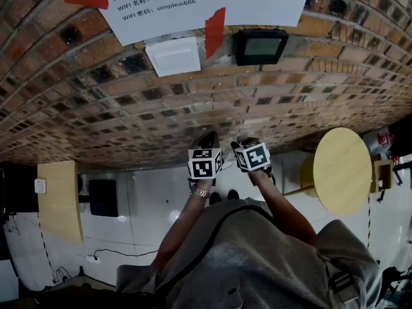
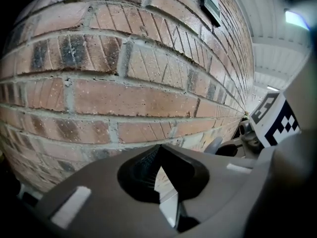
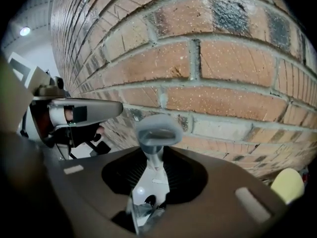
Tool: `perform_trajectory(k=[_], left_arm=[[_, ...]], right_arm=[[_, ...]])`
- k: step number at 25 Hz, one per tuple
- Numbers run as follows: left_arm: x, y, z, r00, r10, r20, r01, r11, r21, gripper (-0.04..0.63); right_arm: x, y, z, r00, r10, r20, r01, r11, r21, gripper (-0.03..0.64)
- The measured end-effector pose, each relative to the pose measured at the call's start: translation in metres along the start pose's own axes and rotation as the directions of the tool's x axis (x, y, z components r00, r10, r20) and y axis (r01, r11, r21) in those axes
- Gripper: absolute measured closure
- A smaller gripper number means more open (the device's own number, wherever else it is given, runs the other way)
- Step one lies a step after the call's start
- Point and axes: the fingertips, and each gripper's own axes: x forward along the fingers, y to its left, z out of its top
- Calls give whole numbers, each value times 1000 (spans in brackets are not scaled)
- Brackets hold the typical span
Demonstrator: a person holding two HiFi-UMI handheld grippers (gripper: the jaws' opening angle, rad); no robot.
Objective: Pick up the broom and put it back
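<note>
Close against the brick wall (image 1: pixel 161 108), your left gripper (image 2: pixel 158 151) has its jaws together at the tips, with nothing between them. Just beside it, your right gripper (image 3: pixel 155 158) is clamped on the broom (image 3: pixel 158 132), whose grey looped handle end stands near the bricks. A round table (image 1: pixel 341 170) sits further right.

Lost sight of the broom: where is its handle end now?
Right gripper view: the grey handle end sticks up between the right tongs, close to the brick wall.
</note>
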Motion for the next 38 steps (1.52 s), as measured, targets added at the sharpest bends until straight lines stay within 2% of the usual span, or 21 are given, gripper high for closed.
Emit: perform_trajectory(k=[8, 13, 17, 20, 21, 27, 31, 34, 36, 38], left_arm=[[-17, 24, -10, 998, 59, -2, -59, 998, -37, 591], [-37, 44, -30, 992, 125, -31, -127, 989, -75, 591], [-48, 54, -51, 983, 169, -70, -176, 980, -98, 591], [-55, 58, -63, 977, 195, -92, -204, 973, -108, 591], [-58, 58, -67, 975, 202, -97, -212, 971, -110, 591], [-68, 48, -91, 962, 239, -129, -254, 960, -115, 591], [-71, 27, -108, 965, 218, -146, -233, 968, -97, 591], [-77, 15, -119, 971, 187, -152, -200, 977, -79, 591], [-82, 10, -122, 976, 168, -140, -180, 981, -75, 591], [-91, 7, -122, 981, 155, -116, -164, 983, -77, 591]], right_arm=[[81, -31, -76, 982, -27, -186, 33, 999, 32, 515], [123, -45, -105, 967, -65, -246, 85, 994, 75, 517], [144, -61, -74, 986, -116, -121, 116, 993, -6, 518], [148, -77, -60, 983, -160, -95, 158, 987, -33, 513], [149, -80, -59, 982, -162, -92, 160, 987, -28, 484], [138, -78, -61, 991, -126, -47, 128, 991, 48, 437], [120, -76, -68, 993, -119, -21, 120, 990, 68, 430], [88, -52, -77, 996, -87, 8, 86, 991, 99, 434], [61, -27, -84, 997, -64, 33, 59, 987, 149, 488], [31, -2, -86, 995, -63, 74, 47, 979, 199, 614]])
